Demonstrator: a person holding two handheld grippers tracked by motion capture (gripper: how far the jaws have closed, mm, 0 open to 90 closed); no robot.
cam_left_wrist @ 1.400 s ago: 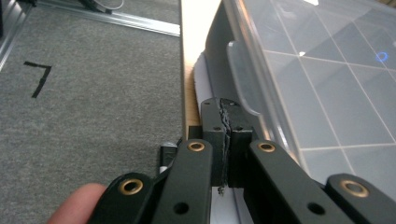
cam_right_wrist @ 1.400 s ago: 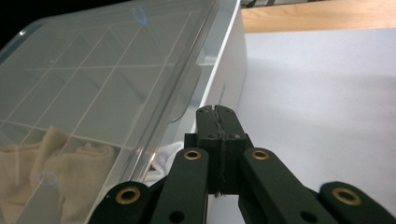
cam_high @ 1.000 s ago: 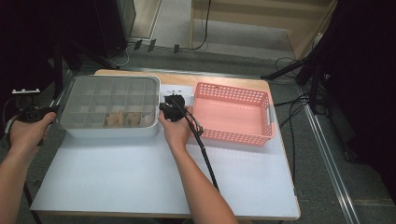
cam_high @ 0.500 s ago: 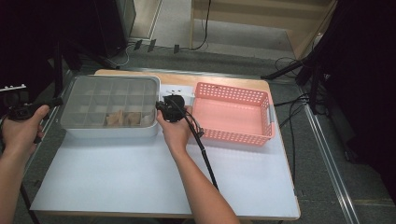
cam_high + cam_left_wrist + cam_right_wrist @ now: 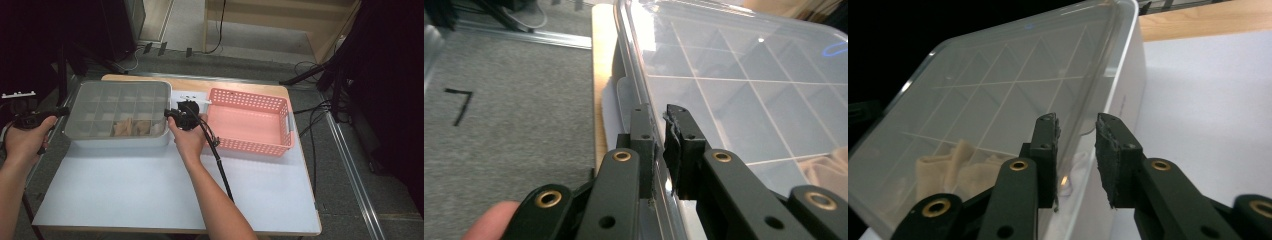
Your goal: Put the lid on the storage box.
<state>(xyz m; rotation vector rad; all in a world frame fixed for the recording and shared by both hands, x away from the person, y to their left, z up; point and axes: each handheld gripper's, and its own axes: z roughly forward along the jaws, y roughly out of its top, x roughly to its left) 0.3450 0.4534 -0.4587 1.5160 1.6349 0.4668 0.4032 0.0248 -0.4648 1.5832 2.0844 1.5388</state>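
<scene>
A white compartment box with a clear lid (image 5: 120, 102) stands at the table's back left, with beige cloth pieces (image 5: 127, 127) in its front cells. My left gripper (image 5: 62, 111) is at the box's left edge. In the left gripper view its jaws (image 5: 661, 120) have just been closing and pinch the rim of the lid (image 5: 749, 75). My right gripper (image 5: 172, 116) is at the box's right edge. Its jaws (image 5: 1075, 125) have just been opening and stand apart around the rim of the lid (image 5: 998, 75), with the cloth (image 5: 953, 165) showing through the lid.
A pink perforated basket (image 5: 250, 95) stands to the right of the box, close to my right hand. The right gripper's cable (image 5: 220, 160) trails toward the front over the white table (image 5: 150, 190). Grey floor lies beyond the table's left edge (image 5: 514, 100).
My left hand has shifted slightly beside the box's left edge. The box, the basket and my right hand stay where they were.
</scene>
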